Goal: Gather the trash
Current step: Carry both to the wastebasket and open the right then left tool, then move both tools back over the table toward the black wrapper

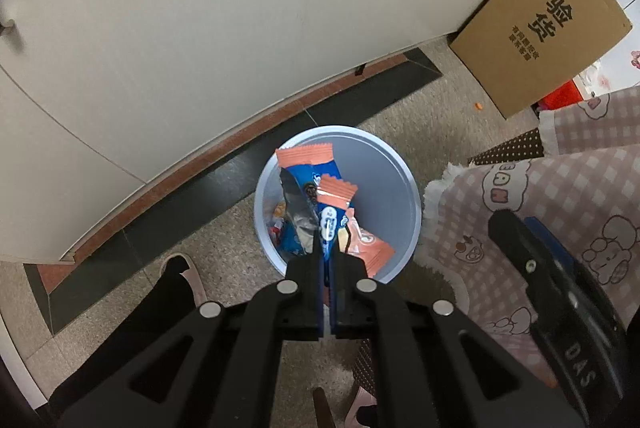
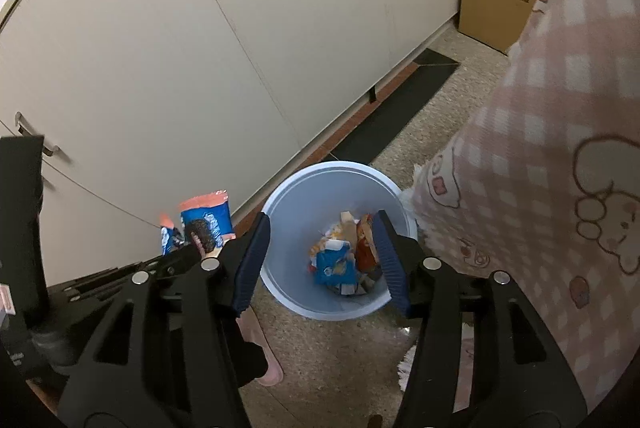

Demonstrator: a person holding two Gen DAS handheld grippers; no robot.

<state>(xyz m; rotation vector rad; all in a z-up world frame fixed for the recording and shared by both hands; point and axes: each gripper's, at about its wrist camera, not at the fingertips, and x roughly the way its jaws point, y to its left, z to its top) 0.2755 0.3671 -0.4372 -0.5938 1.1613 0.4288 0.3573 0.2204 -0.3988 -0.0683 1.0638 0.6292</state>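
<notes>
1. The left tongs (image 1: 329, 260) are pinched shut on blue-and-orange snack wrappers (image 1: 320, 187), held above the bin at frame centre.
2. The right tongs (image 2: 320, 260) gape wide, gripping nothing.
3. The pale blue bin (image 2: 288, 292) stands on the floor, holding crumpled wrappers (image 2: 340, 260).
4. The pink checked cloth (image 2: 560, 147) crowds the bin's right side; white cabinets (image 2: 200, 47) behind.
5. The cardboard box (image 1: 540, 23), upper right, reads "验货".

Glossy foil wrappers (image 1: 326, 203), smooth plastic bin (image 1: 384, 163), matt cardboard box (image 1: 548, 23), speckled floor (image 1: 420, 107).
</notes>
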